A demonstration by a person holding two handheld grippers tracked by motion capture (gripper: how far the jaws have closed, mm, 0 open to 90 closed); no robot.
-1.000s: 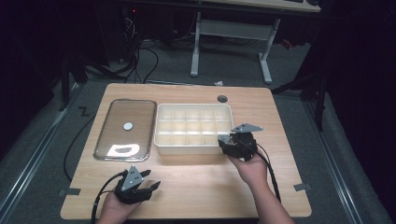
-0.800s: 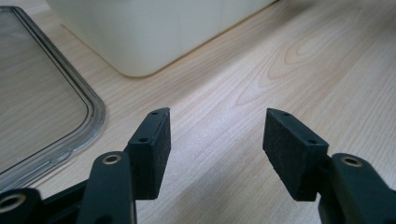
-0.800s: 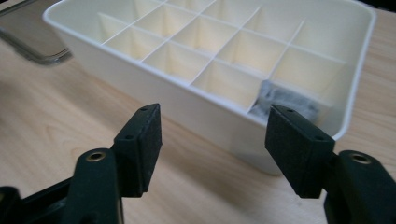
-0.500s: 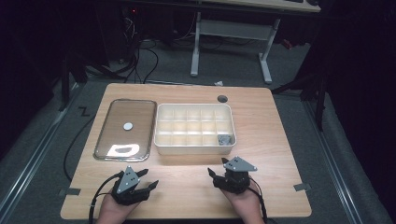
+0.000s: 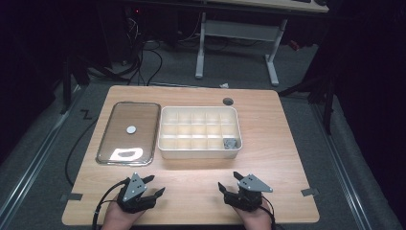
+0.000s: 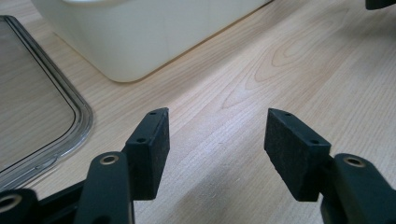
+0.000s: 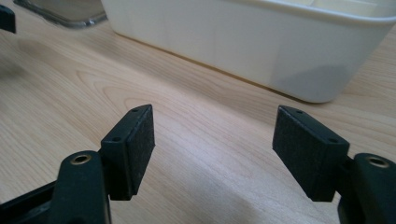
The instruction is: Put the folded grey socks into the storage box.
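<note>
A white compartment box (image 5: 199,151) stands mid-table, with a small grey object (image 5: 231,143) in its front right compartment. Left of it lies a clear lid (image 5: 129,132) with a white round knob (image 5: 131,129). My left gripper (image 5: 154,185) rests near the front edge, open, nothing between its pads (image 6: 148,149). My right gripper (image 5: 230,182) sits at the front right, open and empty; its jaws have just been opening. In the right gripper view (image 7: 212,140) the box wall (image 7: 243,42) rises ahead; in the left gripper view (image 6: 215,140) the box corner (image 6: 140,42) and lid rim (image 6: 79,121) show.
The wooden table (image 5: 277,139) has a round cable hole (image 5: 228,101) at the back. Tape marks (image 5: 309,192) sit near its front corners. Behind the table stand a desk frame (image 5: 234,33) and cables on the floor.
My right gripper has pulled back from the box's front right compartment to the table's front edge and lowered. A small grey object now lies in that compartment. The left gripper stayed put.
</note>
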